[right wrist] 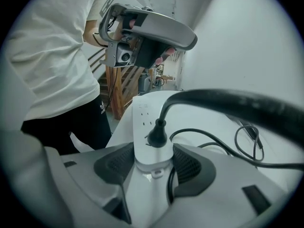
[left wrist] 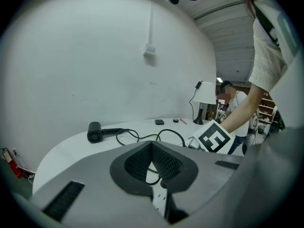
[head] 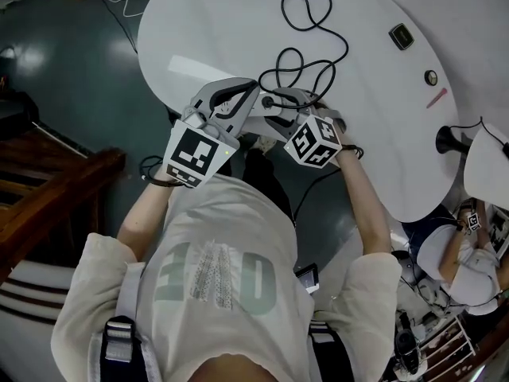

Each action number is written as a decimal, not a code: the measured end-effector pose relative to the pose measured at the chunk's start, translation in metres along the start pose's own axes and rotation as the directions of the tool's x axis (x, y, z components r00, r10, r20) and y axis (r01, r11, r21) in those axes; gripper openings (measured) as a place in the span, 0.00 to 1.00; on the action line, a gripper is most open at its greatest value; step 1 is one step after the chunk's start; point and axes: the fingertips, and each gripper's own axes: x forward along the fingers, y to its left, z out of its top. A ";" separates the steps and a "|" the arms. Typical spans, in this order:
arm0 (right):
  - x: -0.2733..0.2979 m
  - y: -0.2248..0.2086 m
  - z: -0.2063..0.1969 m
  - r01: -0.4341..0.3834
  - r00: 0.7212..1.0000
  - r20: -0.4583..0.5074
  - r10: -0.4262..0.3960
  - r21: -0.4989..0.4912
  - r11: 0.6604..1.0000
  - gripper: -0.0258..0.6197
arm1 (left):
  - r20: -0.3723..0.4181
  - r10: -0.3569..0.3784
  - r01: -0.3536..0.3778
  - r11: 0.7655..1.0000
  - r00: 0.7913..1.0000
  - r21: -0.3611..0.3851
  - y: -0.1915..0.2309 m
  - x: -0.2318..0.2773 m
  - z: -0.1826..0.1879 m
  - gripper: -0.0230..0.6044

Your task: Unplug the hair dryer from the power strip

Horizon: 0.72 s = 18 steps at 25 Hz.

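A white power strip [right wrist: 145, 122] lies on the round white table [head: 207, 30] near its front edge. A black plug [right wrist: 156, 134] sits in one of its sockets. My right gripper [right wrist: 151, 164] is shut on the strip's near end, with a pad against each side. The black cord [head: 302, 70] loops across the table to the black hair dryer [left wrist: 95, 132] at the far side. My left gripper [left wrist: 153, 151] is shut with nothing in it and hovers just above the strip, close beside the right gripper [head: 269, 114].
A small black box [head: 402, 36], a round knob [head: 430, 77] and a pink pen [head: 436, 98] lie on the table's right part. A white lamp [head: 485, 161] stands at its right edge. Wooden stairs [head: 48, 181] are at the left; another person [head: 457, 253] sits at the lower right.
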 end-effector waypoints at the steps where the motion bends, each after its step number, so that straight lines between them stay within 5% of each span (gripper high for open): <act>1: -0.001 0.000 -0.001 0.001 1.000 -0.004 -0.001 0.003 1.000 0.45 | -0.008 -0.032 0.032 0.999 0.999 0.006 -0.005 0.003 -0.004 0.04; 3: -0.001 0.000 -0.002 0.001 1.000 -0.012 -0.001 0.006 1.000 0.45 | -0.041 -0.133 0.135 0.990 0.990 0.042 -0.021 0.009 -0.016 0.05; 5: -0.001 0.000 -0.002 0.003 1.000 -0.015 -0.003 0.010 1.000 0.45 | -0.099 -0.243 0.252 0.964 0.965 0.081 -0.041 0.016 -0.033 0.21; 7: -0.002 0.000 -0.002 0.006 1.000 -0.016 -0.006 0.015 1.000 0.45 | -0.156 -0.296 0.314 0.943 0.943 0.110 -0.052 0.026 -0.052 0.26; 11: -0.002 0.001 -0.002 0.011 1.000 -0.019 -0.011 0.023 1.000 0.45 | -0.214 -0.289 0.326 0.931 0.933 0.166 -0.054 0.047 -0.079 0.25; 15: -0.001 0.000 -0.002 0.014 1.000 -0.019 -0.013 0.027 1.000 0.45 | -0.233 -0.286 0.336 0.918 0.929 0.212 -0.057 0.058 -0.085 0.13; 18: -0.002 0.000 -0.003 0.016 1.000 -0.023 -0.015 0.032 0.999 0.45 | -0.218 -0.307 0.350 0.916 0.927 0.198 -0.059 0.058 -0.084 0.12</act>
